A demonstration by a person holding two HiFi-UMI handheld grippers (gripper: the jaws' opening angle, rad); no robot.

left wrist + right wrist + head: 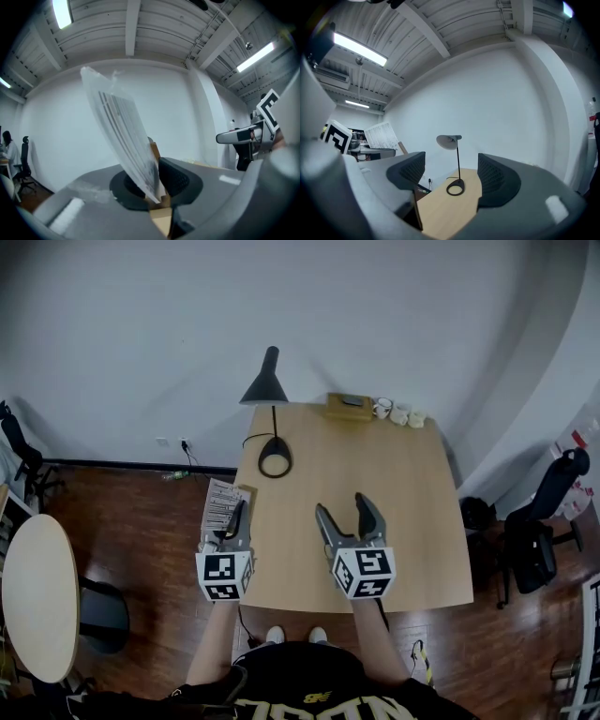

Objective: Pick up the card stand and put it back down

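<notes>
Seen from the head view, the person is standing at the near edge of a light wooden table (403, 502), holding one gripper in each hand. The left gripper (235, 514) is reaching along the table's left edge, and its jaws are pressing together on the card stand (223, 503). The stand's printed card is leaning out over the dark floor, just beside the table's corner. In the left gripper view, the left gripper (153, 181) is pinching the card stand (123, 133) at its wooden foot, while the clear sheet with its lines of print is tilting up and to the left. Whether the foot is touching the tabletop cannot be told. The right gripper (341, 510) is hovering over the middle of the table. In the right gripper view, the right gripper (451, 174) is showing its jaws spread wide with nothing between them; the table (440, 213) and a black desk lamp (449, 141) are showing through the gap. That lamp (274, 457) is standing near the table's far left corner. A wooden box (349, 406) and small white cups (401, 413) are sitting along the far edge. An office chair (542, 521) is standing on the floor to the right.
</notes>
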